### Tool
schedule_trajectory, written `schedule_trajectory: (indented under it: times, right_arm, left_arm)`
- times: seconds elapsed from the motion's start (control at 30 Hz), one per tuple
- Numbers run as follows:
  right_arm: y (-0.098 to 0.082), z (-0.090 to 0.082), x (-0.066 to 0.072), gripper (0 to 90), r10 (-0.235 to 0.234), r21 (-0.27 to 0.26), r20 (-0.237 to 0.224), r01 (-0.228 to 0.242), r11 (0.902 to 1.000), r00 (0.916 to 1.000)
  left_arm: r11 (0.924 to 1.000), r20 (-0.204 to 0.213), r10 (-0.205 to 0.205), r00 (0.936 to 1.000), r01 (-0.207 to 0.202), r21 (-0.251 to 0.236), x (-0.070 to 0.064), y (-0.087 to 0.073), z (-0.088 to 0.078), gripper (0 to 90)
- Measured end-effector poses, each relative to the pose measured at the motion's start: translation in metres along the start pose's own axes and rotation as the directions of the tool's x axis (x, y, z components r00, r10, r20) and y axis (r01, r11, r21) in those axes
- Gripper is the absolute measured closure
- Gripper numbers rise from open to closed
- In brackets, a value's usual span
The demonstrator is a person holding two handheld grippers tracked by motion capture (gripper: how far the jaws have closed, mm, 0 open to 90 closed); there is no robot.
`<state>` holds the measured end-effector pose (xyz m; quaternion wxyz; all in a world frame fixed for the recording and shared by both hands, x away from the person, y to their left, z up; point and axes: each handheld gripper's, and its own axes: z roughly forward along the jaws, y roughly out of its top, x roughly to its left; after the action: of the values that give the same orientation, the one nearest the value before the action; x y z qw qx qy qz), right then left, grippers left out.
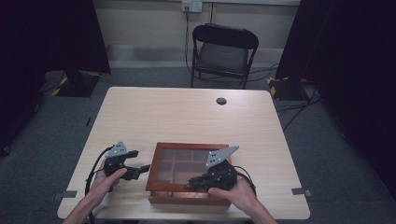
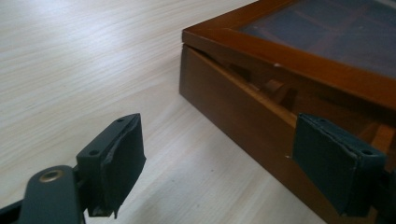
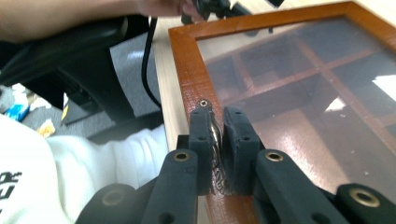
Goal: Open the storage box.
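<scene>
A black folding chair (image 1: 224, 51) stands beyond the pale wooden worktop (image 1: 187, 116), which has a small dark round hole (image 1: 221, 101) near its far edge, while cables (image 1: 292, 105), seemingly power leads, trail across the grey carpet (image 1: 327, 154).

Left gripper (image 1: 140, 170): black body, grey three-cornered plate on top, black cable looping off near-left. In own view, black jaws with dark rubber pads, brass-ringed pivot hole, small screw holes.

Right gripper (image 1: 194, 183): black, same grey plate, black cable trailing right. Own view: black linkage arms with brass-ringed pivots.

Person: forearms bare; white garment with dark lettering.
</scene>
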<state>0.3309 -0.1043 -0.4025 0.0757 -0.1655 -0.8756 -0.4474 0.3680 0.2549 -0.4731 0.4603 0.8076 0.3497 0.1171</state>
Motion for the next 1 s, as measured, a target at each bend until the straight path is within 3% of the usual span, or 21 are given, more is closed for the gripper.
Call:
schedule_trajectory:
  times: [0.07,0.13,0.3,0.8,0.9,1.0]
  right_arm:
    - [0.000,0.006,0.001,82.9,-0.016,0.048,0.013,0.015,0.9987,0.9998]
    - [0.000,0.007,0.001,83.0,-0.019,0.048,0.014,0.019,0.9987,0.9997]
    - [0.003,0.001,-0.003,83.0,0.008,-0.004,-0.007,-0.008,1.0000,0.9999]
    - [0.013,-0.006,-0.006,83.0,0.031,-0.015,-0.027,-0.031,0.9994,0.9991]
    - [0.015,-0.008,-0.007,83.0,0.033,-0.014,-0.025,-0.033,0.9994,0.9992]
    - [0.016,-0.009,-0.007,83.0,0.037,-0.017,-0.027,-0.038,0.9991,0.9989]
  left_arm:
    - [0.9995,-0.001,0.030,0.9995,-0.030,0.013,-0.003,0.002,0.002,16.5]
    - [0.9995,-0.002,0.029,0.9996,-0.029,0.014,-0.003,0.002,0.002,17.3]
    - [0.9996,0.006,0.027,0.9996,-0.027,0.012,-0.005,0.002,0.003,17.1]
    - [0.9991,0.045,0.039,0.9982,-0.038,-0.021,-0.010,0.006,0.002,16.6]
    - [0.9993,0.074,0.018,0.9971,-0.015,-0.034,-0.013,0.007,0.001,16.7]
    - [0.9991,0.068,0.027,0.9973,-0.025,-0.035,-0.016,0.008,0.001,16.4]
